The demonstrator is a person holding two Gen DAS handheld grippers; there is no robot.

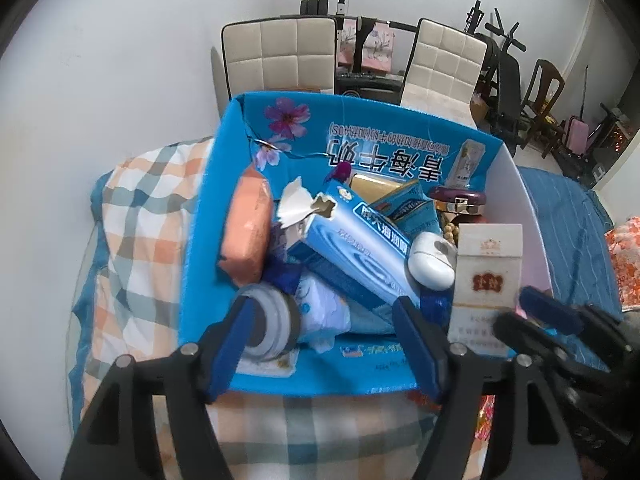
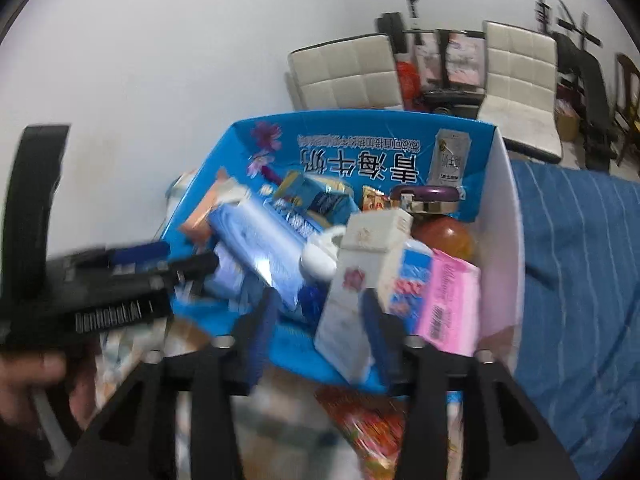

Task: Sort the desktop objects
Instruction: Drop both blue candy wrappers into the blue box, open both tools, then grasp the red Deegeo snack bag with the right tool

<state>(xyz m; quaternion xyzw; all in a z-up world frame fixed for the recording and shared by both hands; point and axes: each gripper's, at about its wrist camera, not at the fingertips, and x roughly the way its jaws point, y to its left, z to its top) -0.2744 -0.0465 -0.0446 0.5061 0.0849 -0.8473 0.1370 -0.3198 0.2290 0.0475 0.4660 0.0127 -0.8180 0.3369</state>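
Blue carton (image 1: 224, 184) on a plaid cloth (image 1: 152, 208), filled with sorted items: long blue-white box (image 1: 352, 252), orange pack (image 1: 246, 228), white mouse-like case (image 1: 430, 258), pink packet (image 2: 450, 300). A white cigarette pack (image 1: 486, 276) stands at the carton's right side, between the right gripper (image 2: 316, 312) jaws; whether they press it is unclear. Left gripper (image 1: 320, 312) jaws spread wide, empty, above the carton's near edge.
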